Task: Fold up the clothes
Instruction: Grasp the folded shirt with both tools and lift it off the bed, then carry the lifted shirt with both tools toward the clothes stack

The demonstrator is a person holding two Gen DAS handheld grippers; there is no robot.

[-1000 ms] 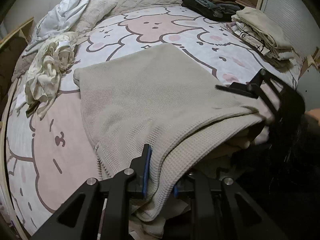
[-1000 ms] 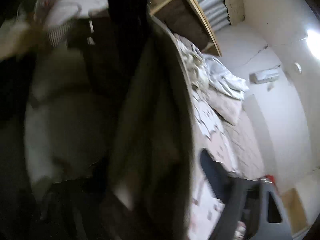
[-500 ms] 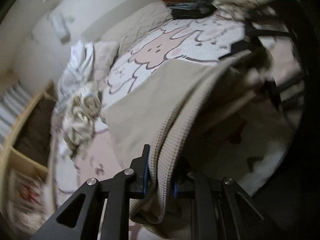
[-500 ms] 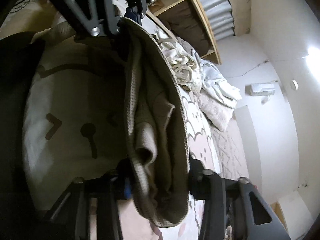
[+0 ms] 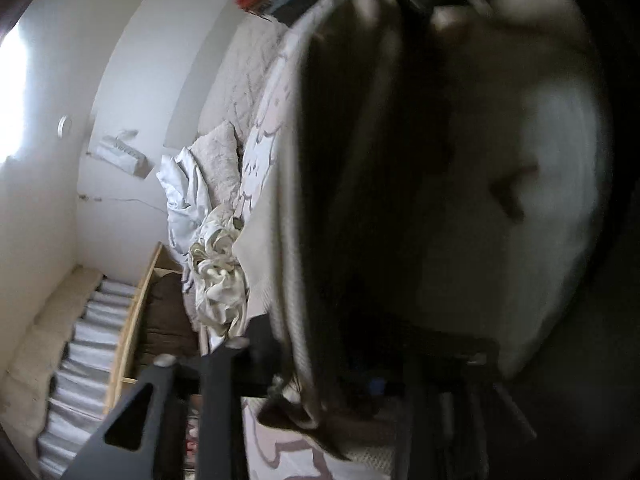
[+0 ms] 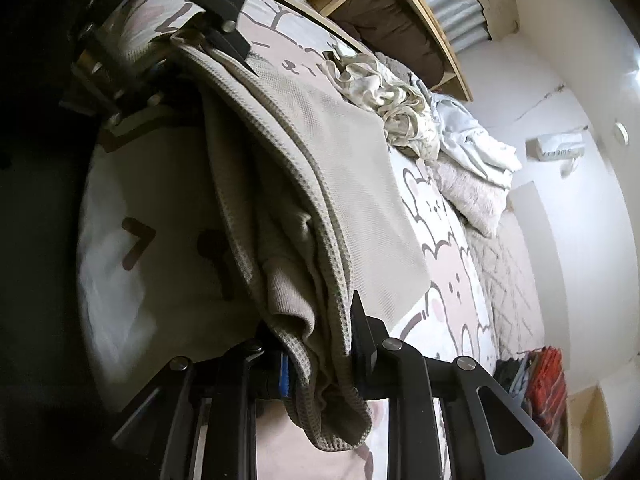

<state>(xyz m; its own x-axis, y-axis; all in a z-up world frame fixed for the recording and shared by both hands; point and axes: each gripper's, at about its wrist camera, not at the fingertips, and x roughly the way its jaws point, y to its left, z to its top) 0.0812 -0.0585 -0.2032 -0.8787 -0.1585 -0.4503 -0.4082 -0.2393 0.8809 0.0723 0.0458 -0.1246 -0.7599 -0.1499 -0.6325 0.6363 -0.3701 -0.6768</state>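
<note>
Now both grippers, left (image 6: pixel 188 46) and right (image 6: pixel 320 356), clamped on the sweater (image 6: pixel 320 184), have swung its edge up off the bed (image 6: pixel 440 312), fold underway.

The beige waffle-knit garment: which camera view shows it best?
The right wrist view. There the beige waffle-knit garment is sharp, stretched from the right gripper to the left gripper. The left wrist view shows only a blurred, dark edge of it.

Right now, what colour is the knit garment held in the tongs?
Beige waffle-knit garment, clearest in the right wrist view.
</note>
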